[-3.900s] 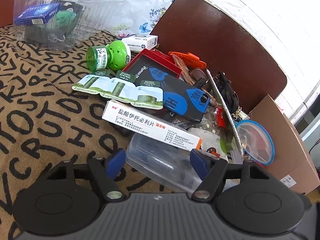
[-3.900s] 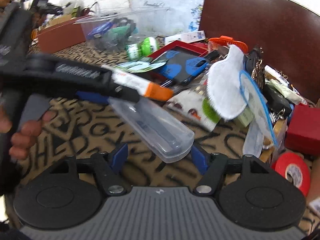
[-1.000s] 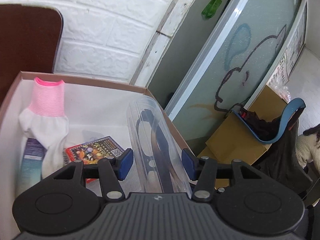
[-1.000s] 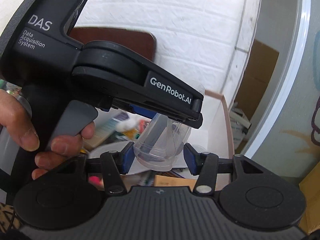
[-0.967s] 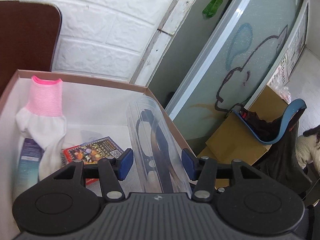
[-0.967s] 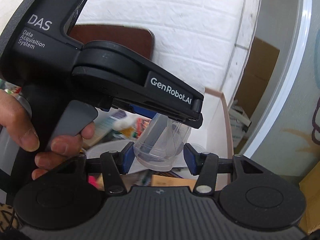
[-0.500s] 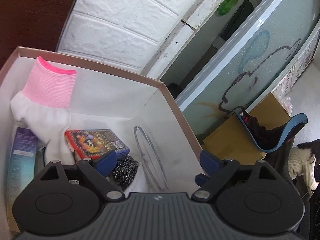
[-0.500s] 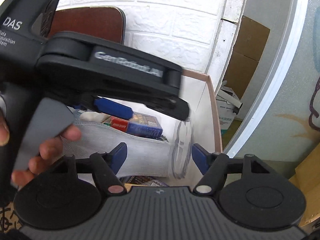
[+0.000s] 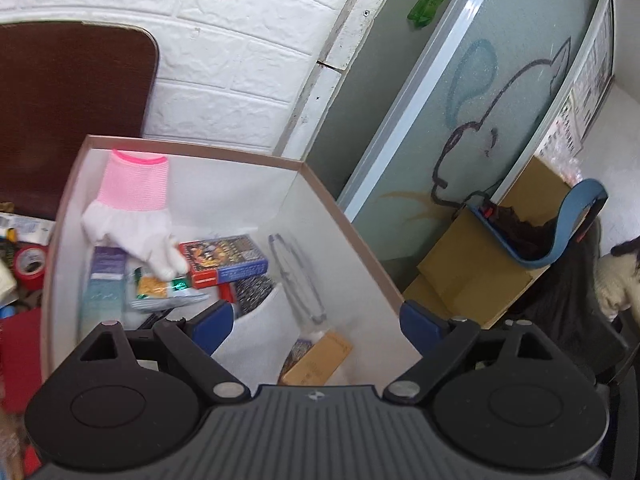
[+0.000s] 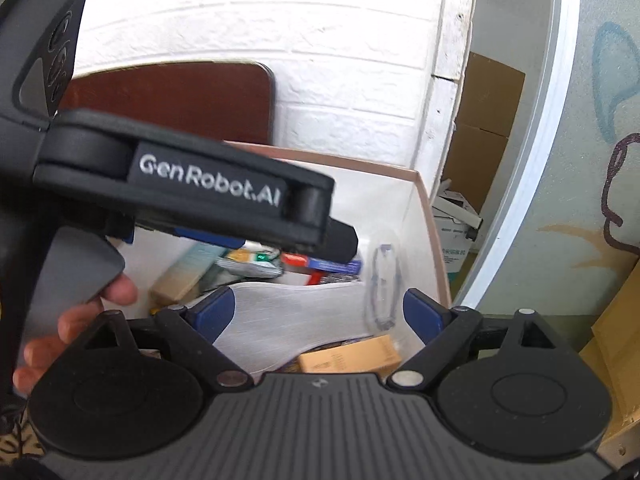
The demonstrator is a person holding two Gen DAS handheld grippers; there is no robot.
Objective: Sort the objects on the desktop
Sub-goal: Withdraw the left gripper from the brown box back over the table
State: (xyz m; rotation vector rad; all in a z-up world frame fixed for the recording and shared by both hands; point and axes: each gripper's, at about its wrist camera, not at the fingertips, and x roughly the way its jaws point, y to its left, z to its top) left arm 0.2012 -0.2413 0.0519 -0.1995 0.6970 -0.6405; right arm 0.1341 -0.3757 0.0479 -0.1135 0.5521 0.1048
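Clear case (image 9: 298, 280) inside white box (image 9: 352, 236), beside card pack (image 9: 224, 260), glove (image 9: 132, 216), both grippers' jaws spread, empty.

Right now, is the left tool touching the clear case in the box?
Apart. The left wrist view shows the clear case lying in the box, beyond the open left tool.

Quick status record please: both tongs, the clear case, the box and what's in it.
left tongs: open, nothing between them, over the box
right tongs: open, have just been opening, nothing gripped
clear case: in the box, standing on edge by its right wall
box: white inside, open top
contents: glove with pink cuff, card pack, scourer, brown carton, snack packet
hand: holding the left tongs' handle
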